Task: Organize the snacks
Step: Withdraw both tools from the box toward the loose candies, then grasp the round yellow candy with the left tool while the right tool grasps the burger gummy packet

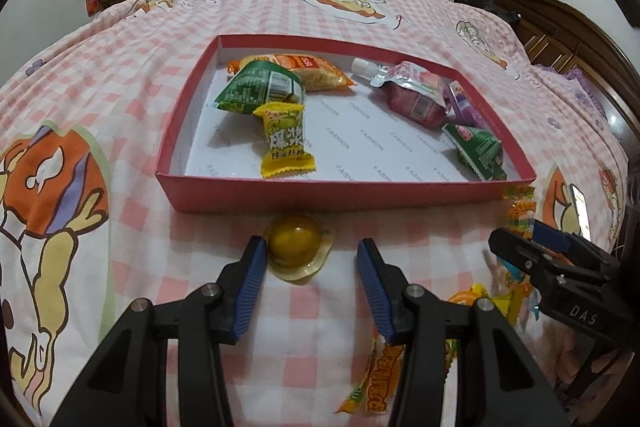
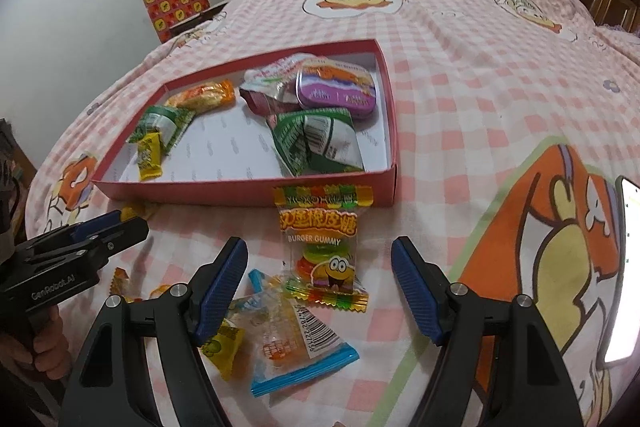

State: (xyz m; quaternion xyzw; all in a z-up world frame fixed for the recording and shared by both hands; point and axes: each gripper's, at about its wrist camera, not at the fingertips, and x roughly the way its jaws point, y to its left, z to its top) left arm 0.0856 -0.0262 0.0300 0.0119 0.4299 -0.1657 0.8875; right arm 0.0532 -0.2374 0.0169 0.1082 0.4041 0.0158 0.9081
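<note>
A shallow red box (image 1: pixel 348 195) (image 2: pixel 240 193) lies on the bed with several snack packets, a pouch and a purple tin (image 2: pixel 338 93) inside. In front of it sits a round yellow jelly cup (image 1: pixel 295 242). My left gripper (image 1: pixel 311 253) (image 2: pixel 130 221) is open around the cup: the left pad is at its edge, the right pad stands clear. A burger gummy packet (image 2: pixel 320 247) (image 1: pixel 520 211) lies flat between the wide-open fingers of my right gripper (image 2: pixel 318 247) (image 1: pixel 516 233), untouched.
Loose snacks lie near the right gripper: a blue-edged clear packet (image 2: pixel 298 347), a yellow candy (image 2: pixel 224 347) and an orange packet (image 1: pixel 380 381). A lit phone (image 2: pixel 624 267) rests at the right. The pink checked bedspread (image 1: pixel 320 11) is soft and creased. A wardrobe stands behind.
</note>
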